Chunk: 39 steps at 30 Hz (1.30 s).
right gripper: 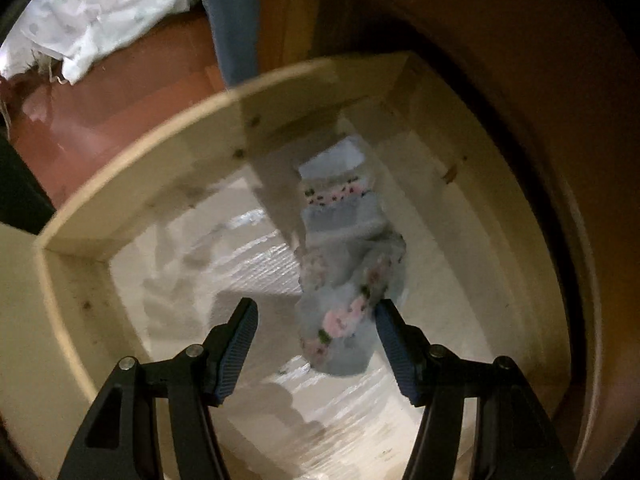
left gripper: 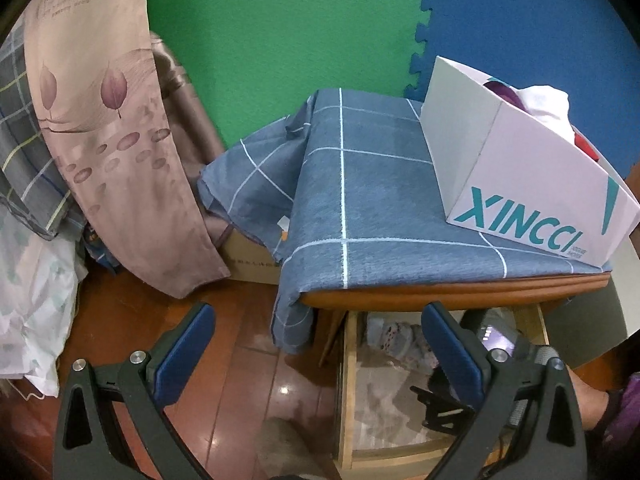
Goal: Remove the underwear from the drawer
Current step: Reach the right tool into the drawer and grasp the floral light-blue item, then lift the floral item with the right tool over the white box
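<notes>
The pale wooden drawer (right gripper: 132, 168) is pulled open under the table; it also shows in the left wrist view (left gripper: 347, 384). Grey underwear with a pink flower band (right gripper: 344, 248) lies on its floor toward the back; it shows in the left wrist view (left gripper: 394, 338) too. My right gripper (right gripper: 316, 312) is open and reaches down into the drawer, its fingertips either side of the underwear's near end, the right pad (right gripper: 390, 322) touching it. My left gripper (left gripper: 320, 320) is open and empty, held outside above the floor and the drawer's left side.
A table with a blue checked cloth (left gripper: 360, 192) stands over the drawer, with a white XINCCI box (left gripper: 532, 184) of clothes on it. Hanging fabrics (left gripper: 100, 128) and a white bag (left gripper: 32, 312) crowd the left. The floor (left gripper: 248, 392) is red-brown wood. Green and blue foam mats (left gripper: 280, 40) line the wall.
</notes>
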Motion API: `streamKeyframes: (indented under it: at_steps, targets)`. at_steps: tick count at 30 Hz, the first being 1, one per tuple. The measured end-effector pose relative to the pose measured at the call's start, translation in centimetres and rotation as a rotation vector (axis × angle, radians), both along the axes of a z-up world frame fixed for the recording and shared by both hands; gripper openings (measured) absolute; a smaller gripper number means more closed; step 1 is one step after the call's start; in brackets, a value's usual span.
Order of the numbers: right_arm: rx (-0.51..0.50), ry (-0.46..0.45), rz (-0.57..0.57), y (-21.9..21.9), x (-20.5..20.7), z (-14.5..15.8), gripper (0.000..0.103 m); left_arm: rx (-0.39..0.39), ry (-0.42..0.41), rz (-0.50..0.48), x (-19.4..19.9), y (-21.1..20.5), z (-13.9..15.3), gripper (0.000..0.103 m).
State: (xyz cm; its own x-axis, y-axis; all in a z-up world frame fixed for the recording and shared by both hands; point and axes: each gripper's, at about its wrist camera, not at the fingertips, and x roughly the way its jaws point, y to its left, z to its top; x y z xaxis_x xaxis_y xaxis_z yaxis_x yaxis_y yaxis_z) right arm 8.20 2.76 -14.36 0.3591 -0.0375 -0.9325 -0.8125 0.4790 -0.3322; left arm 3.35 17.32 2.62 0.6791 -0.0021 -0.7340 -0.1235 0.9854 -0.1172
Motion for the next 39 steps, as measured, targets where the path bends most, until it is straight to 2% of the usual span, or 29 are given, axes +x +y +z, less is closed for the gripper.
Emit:
streamKeyframes:
  at_steps: [8,12,14,15,16,21,25,29,39]
  targets:
    - [-0.055,0.003,-0.029,0.4,3.3,-2.3,0.063,-0.044,0.018,0.012,0.3,1.3,-0.4,0.102]
    - [-0.034,0.025,-0.032,0.3,4.5,-2.3,0.061,-0.086,0.036,0.024,0.5,2.1,-0.8,0.102]
    - [-0.021,0.051,-0.020,0.3,4.6,-2.2,0.042,-0.106,0.043,0.030,0.6,2.5,-0.9,0.102]
    - [-0.027,0.051,-0.013,0.1,4.6,-2.2,0.023,-0.118,0.045,0.033,0.6,2.7,-1.0,0.102]
    - [-0.060,0.034,0.006,0.2,4.4,-2.4,0.013,-0.126,0.048,0.035,0.6,2.8,-1.1,0.102]
    - [-0.101,0.026,0.093,0.0,3.6,-1.6,0.012,-0.159,0.059,0.034,0.8,3.0,-1.4,0.102]
    - [-0.068,0.013,0.124,-0.5,3.0,1.6,0.012,-0.136,0.056,0.036,0.9,2.5,-1.3,0.102]
    - [-0.009,-0.009,0.143,-1.4,1.7,6.3,0.012,-0.105,0.050,0.028,0.7,1.9,-1.1,0.102]
    - [0.232,-0.088,0.068,-5.1,-6.6,19.0,0.012,-0.050,-0.009,-0.032,0.2,-0.6,0.1,0.102]
